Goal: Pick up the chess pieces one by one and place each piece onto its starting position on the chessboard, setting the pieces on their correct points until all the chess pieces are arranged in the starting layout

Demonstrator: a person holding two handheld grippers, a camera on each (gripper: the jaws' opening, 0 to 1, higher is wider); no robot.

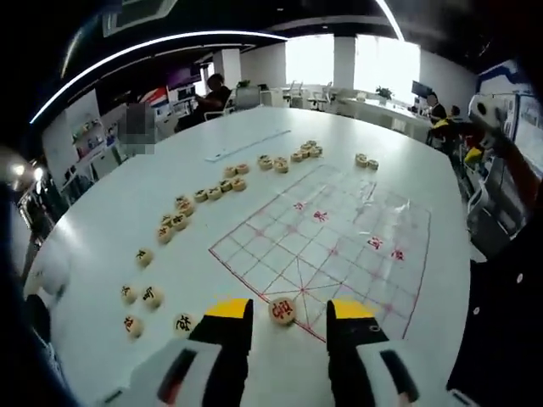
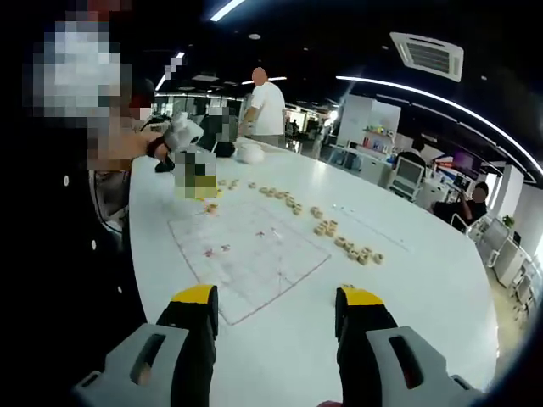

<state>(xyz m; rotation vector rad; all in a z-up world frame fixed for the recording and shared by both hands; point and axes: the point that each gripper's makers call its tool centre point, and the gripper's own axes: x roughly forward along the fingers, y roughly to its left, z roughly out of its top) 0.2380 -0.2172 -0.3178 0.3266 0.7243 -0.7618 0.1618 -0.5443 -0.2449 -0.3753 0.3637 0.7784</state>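
We hold the left gripper (image 1: 288, 315) with jaws wide, one chess piece (image 1: 282, 310) lying between the tips on the near edge of the chessboard (image 1: 339, 242), untouched. Some two dozen more pieces (image 1: 212, 193) trail across the white table (image 1: 110, 220). Our right gripper (image 2: 277, 307) hangs open over bare tabletop.

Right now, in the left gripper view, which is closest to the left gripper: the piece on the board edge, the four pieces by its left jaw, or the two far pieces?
1. Piece on the board edge, between the jaws.
2. Four pieces, left.
3. Two far pieces, beyond the board.
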